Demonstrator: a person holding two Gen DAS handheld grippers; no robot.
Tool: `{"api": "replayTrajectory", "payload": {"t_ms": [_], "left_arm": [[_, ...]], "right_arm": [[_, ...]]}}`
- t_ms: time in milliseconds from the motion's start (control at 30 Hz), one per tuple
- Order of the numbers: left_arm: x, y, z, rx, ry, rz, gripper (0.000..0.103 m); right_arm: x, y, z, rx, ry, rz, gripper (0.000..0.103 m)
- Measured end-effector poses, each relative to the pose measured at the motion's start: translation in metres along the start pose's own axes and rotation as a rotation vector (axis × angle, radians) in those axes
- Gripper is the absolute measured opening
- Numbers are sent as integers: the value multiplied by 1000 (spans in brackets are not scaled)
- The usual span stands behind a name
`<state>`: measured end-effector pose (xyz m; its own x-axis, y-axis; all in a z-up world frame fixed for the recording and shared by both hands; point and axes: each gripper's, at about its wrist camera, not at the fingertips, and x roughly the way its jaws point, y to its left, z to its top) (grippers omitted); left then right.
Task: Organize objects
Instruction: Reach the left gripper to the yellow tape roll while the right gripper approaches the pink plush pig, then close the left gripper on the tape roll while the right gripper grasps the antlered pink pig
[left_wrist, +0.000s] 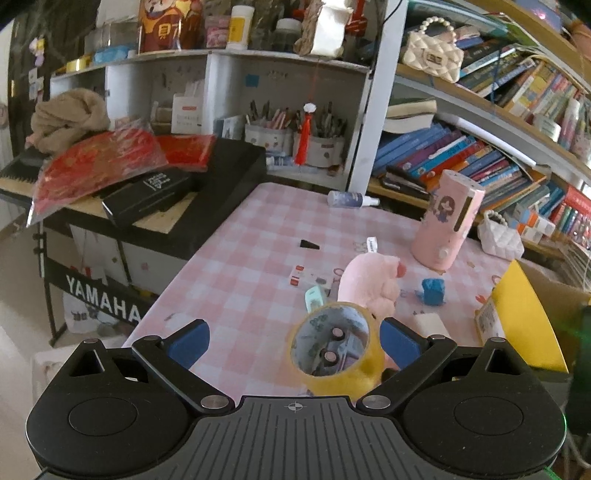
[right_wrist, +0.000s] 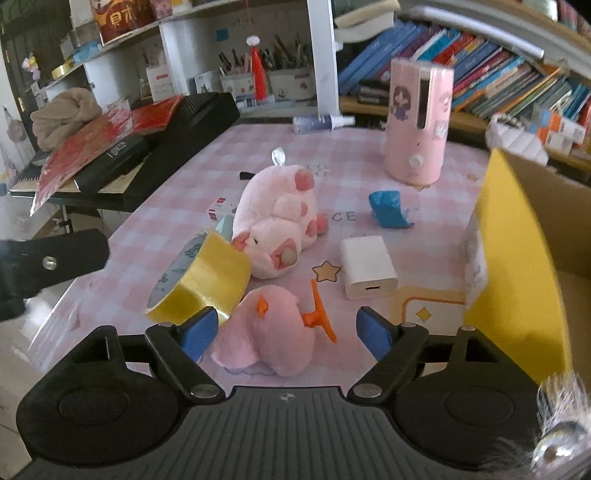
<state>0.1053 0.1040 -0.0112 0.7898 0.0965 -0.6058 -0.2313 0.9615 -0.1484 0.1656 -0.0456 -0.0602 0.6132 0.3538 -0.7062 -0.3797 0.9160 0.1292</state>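
A yellow tape roll (left_wrist: 338, 349) stands tilted on the pink checked table (left_wrist: 240, 266), against the inner side of my left gripper's right finger; my left gripper (left_wrist: 293, 341) is open around it. The tape roll also shows in the right wrist view (right_wrist: 201, 278), leaning by a pink pig plush (right_wrist: 280, 225). My right gripper (right_wrist: 286, 328) is open, with a pink bird plush (right_wrist: 269, 332) with orange feet between its fingers. A white charger (right_wrist: 369, 267) and a blue crumpled object (right_wrist: 388, 208) lie beyond.
A yellow-flapped cardboard box (right_wrist: 524, 258) stands at the right. A pink cylinder device (right_wrist: 417, 122) and a spray bottle (right_wrist: 321, 122) are at the back. A black keyboard with red packets (left_wrist: 147, 177) is on the left; bookshelves (left_wrist: 480, 147) stand behind.
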Motion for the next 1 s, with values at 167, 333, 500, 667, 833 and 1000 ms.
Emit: {"api": "replayTrajectory", "payload": {"t_ms": [167,333,500,667,833,1000], "left_arm": [[10,0,4,-1,22,12,99],[19,0,6,-12,42,12,99],[26,-2,7,-24,50,9,99],[32,-4,9,-43,53,14,99],[38,-8,9,-54,53,9,100],[51,-18,5,-33,91,-5,101]], "right_arm": [[26,-5,3,39,72,53,81],[37,-11,6,65,77,94,82],[34,-6,9,-19,52,122,66],[14,-9,20,-74,-4,107,42],[2,-19,19,-100,-25,51,42],[8,-27,18,-104,4,37,43]]}}
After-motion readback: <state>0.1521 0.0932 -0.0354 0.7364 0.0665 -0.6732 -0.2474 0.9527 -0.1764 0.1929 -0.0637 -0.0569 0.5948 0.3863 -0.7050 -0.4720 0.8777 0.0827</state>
